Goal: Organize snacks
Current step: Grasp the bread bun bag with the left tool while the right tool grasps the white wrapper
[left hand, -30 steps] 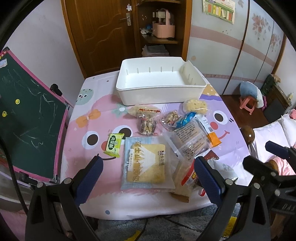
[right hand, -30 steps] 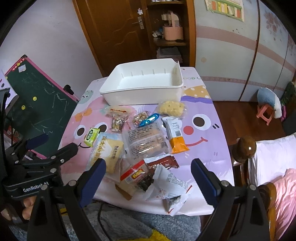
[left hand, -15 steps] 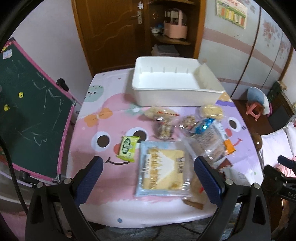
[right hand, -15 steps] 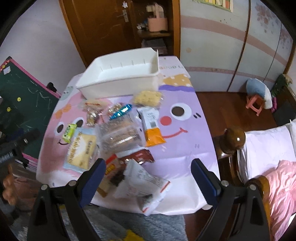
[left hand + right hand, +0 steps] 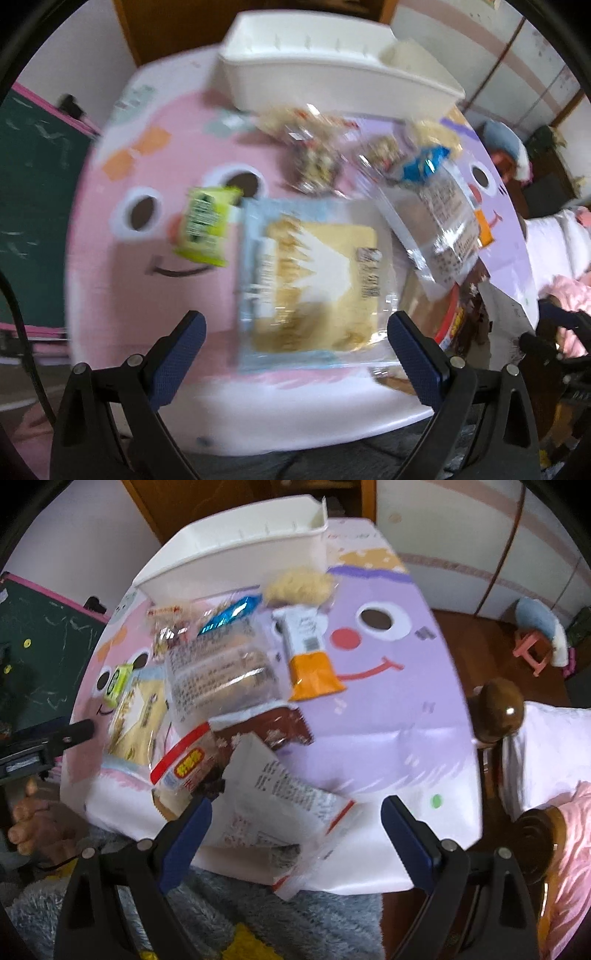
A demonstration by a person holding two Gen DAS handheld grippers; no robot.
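Note:
Several snack packets lie on a small table with a pink and purple cartoon cloth (image 5: 122, 280). My left gripper (image 5: 295, 325) is open, pointing steeply down above the near end of a big blue-edged packet of yellow cake (image 5: 314, 280). A green packet (image 5: 205, 225) lies to its left, a clear cookie tray pack (image 5: 428, 221) to its right. My right gripper (image 5: 295, 810) is open over a white printed wrapper (image 5: 280, 794) at the table's near edge. An empty white bin (image 5: 236, 557) stands at the far side, also seen in the left wrist view, white bin (image 5: 332, 74).
An orange-ended packet (image 5: 310, 657), a blue foil sweet (image 5: 229, 614) and a red-labelled pack (image 5: 184, 764) lie in the pile. A green chalkboard (image 5: 33, 177) stands left of the table. A wooden bedpost (image 5: 498, 709) and bedding are to the right. Grey rug lies below.
Both grippers have come down toward the table, so the snacks look larger and closer. The views tilted more steeply downward. Both pairs of jaws stayed wide open.

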